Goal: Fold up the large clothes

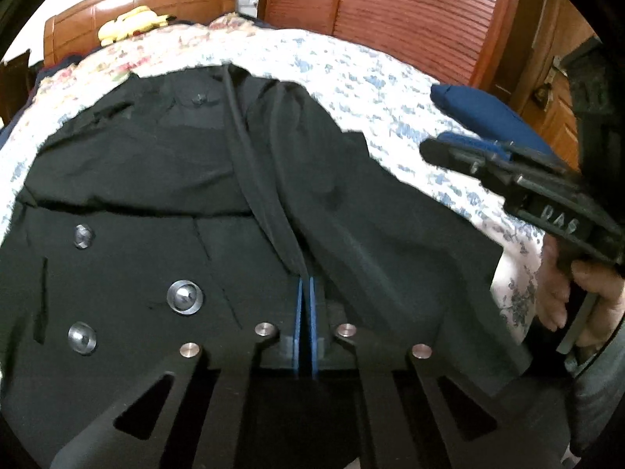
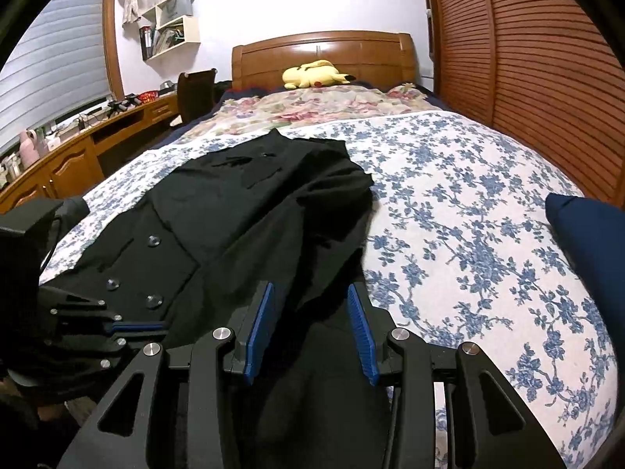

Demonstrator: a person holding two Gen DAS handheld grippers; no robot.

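Note:
A large black coat (image 1: 187,179) with metal buttons (image 1: 184,297) lies spread on the bed, also in the right wrist view (image 2: 250,211). My left gripper (image 1: 306,285) is shut on the coat's near edge, its blue pads pressed together on the fabric. It also shows in the right wrist view (image 2: 160,327) at the lower left. My right gripper (image 2: 310,293) is open, its blue pads (image 2: 261,332) apart above the coat's near right part. It shows from the side in the left wrist view (image 1: 433,148), held by a hand.
The bed has a blue floral cover (image 2: 468,195) and a wooden headboard (image 2: 320,51) with a yellow plush toy (image 2: 316,74). A dark blue pillow (image 2: 590,234) lies at the right. A wooden desk (image 2: 78,144) stands left, a slatted wardrobe (image 2: 527,58) right.

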